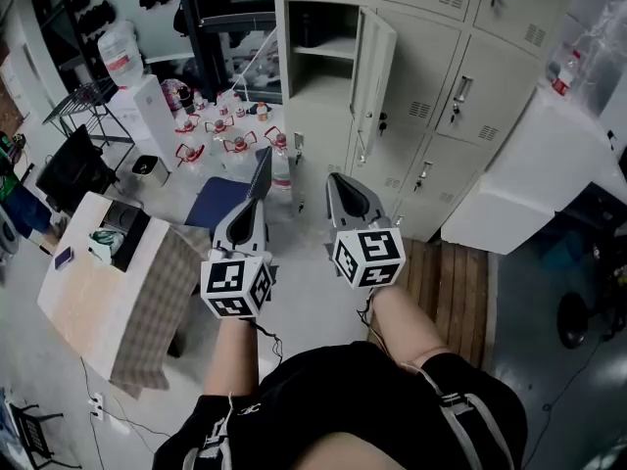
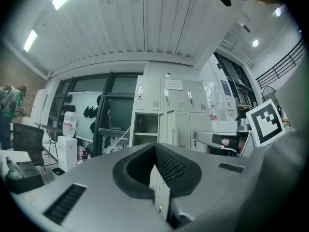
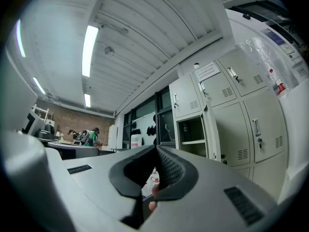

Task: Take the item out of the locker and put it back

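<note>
The open locker (image 1: 318,67) stands ahead among beige lockers, its door (image 1: 373,78) swung out to the right. A dark item (image 1: 306,29) sits on its upper shelf; the lower space looks bare. My left gripper (image 1: 262,164) and right gripper (image 1: 335,179) are held side by side, well short of the locker and pointing toward it. Both are shut with nothing between the pads. In the left gripper view the locker (image 2: 146,125) shows above the closed left gripper (image 2: 155,149). The right gripper view has the locker (image 3: 192,132) beyond the closed right gripper (image 3: 157,151).
Several water bottles (image 1: 230,137) stand on the floor left of the lockers, by a water dispenser (image 1: 147,116). A table with a checked cloth (image 1: 113,297) is at my left. A white cabinet (image 1: 519,179) and a wooden pallet (image 1: 451,274) are at my right.
</note>
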Demonstrator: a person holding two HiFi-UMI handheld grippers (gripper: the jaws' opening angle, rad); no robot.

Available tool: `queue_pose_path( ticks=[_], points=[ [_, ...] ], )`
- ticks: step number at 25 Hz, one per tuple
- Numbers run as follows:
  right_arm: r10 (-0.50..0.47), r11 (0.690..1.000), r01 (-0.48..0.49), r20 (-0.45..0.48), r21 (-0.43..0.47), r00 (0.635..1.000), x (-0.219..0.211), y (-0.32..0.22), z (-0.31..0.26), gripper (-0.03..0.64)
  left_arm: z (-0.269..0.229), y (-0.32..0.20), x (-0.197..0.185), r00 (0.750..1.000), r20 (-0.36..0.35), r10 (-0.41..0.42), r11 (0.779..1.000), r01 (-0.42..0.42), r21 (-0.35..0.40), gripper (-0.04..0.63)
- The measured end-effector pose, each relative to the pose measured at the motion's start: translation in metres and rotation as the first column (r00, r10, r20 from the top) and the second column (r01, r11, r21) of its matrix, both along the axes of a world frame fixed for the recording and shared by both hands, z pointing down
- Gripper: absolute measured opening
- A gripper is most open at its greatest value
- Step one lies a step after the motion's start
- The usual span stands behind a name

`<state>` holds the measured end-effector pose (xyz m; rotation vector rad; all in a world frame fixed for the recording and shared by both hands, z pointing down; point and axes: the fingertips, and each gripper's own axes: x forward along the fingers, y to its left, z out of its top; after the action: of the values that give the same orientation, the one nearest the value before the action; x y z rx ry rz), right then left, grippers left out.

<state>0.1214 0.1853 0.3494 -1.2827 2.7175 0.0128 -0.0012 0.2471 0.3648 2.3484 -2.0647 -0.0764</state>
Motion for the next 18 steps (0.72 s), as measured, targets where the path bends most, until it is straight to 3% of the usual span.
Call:
queue_pose_path(
  ticks=[3, 7, 14, 18],
  points=[
    [0.015, 1.0, -0.015, -0.007, 0.002, 1.0, -0.011, 0.0, 0.001, 0.014, 0.003, 0.0, -0.014, 1.0, -0.002, -0.001, 1.0, 0.001, -0.008, 0.012],
    [0.024, 1.0, -0.024, -0.012, -0.012, 1.0, -0.019, -0.007, 0.005, 0.014, 0.006, -0.006, -0.022, 0.999, 0.047, -0.001, 1.0, 0.002, -0.02, 0.011],
    [0.051, 0.998, -0.051, -0.005, -0.032, 0.999, -0.027, -0.027, 0.018, 0.014, 0.03, -0.025, -0.033, 1.0, 0.003, 0.026, 0.997, -0.026, -0.07, 0.012],
    [0.059, 0.998, -0.059, -0.002, -0.022, 0.998, -0.032, -0.051, 0.02, 0.014, 0.032, -0.046, -0.041, 1.0, 0.004, 0.023, 0.998, -0.022, -0.062, 0.012]
  ],
)
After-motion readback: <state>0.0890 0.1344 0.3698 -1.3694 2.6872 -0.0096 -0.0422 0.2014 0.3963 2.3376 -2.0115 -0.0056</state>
